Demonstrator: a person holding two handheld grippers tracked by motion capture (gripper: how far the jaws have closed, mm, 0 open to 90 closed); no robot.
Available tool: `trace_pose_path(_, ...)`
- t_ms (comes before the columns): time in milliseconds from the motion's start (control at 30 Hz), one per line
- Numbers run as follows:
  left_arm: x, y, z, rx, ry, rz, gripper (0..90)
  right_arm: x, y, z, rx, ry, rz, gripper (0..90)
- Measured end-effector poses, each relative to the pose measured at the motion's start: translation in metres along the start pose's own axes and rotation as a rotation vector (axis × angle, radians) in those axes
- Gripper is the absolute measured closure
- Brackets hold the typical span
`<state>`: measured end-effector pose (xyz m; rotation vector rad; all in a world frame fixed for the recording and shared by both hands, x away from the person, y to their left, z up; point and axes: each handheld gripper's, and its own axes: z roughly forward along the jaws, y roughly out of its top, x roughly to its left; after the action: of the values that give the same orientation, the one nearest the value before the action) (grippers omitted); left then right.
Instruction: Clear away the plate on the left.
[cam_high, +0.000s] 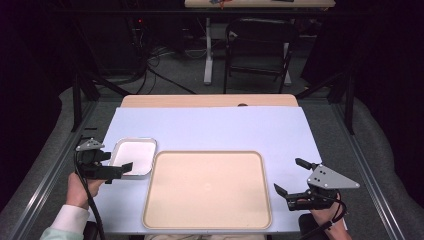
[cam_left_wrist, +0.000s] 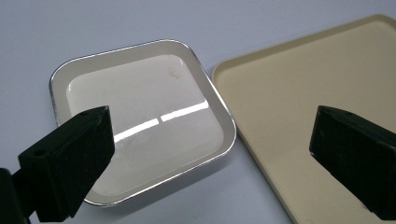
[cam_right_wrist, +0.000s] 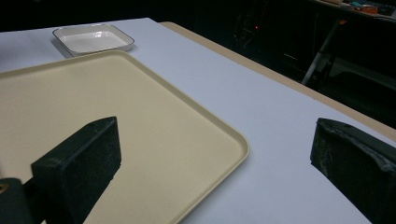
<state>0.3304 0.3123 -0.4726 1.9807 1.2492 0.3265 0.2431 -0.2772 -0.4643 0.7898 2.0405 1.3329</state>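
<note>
High view looks down over table (cam_high: 210, 125); gripper views sit low, close, sharing beige tray (cam_high: 207, 187) (cam_left_wrist: 327, 93) (cam_right_wrist: 116, 121).

Dark room, grey floor (cam_high: 180, 75), black folding chair (cam_high: 257, 47) beyond the pale-blue-topped table (cam_high: 210, 130).

The left gripper (cam_left_wrist: 208, 158) hangs over the worktop (cam_left_wrist: 116, 23) with its two black jaws spread wide apart and nothing between them. Below the left-hand jaw sits a small square dish (cam_left_wrist: 140, 116), white inside with a shiny metal rim and rounded corners; a bright streak of light reflects across its flat bottom, and it holds nothing. The jaw covers the dish's near left corner. Just beside the dish, to the right, lies a big beige tray (cam_left_wrist: 303, 84) with a low raised edge, also bare. The two are close, but a thin strip of pale blue-grey worktop shows between them. The right-hand jaw sits over the tray.
</note>
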Motion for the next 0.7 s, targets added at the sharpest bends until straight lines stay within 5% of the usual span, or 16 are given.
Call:
trace_pose_path(367, 0.022, 0.014, 0.014, 0.055, 0.116, -0.045, 0.0, 0.000, 0.000, 0.000, 0.006, 0.001, 0.003, 2.0)
trace_pose_path(700, 0.042, 0.015, 0.027, 0.116, 0.176, -0.092, 3.7, 0.000, 0.000, 0.000, 0.009, 0.003, 0.001, 2.4)
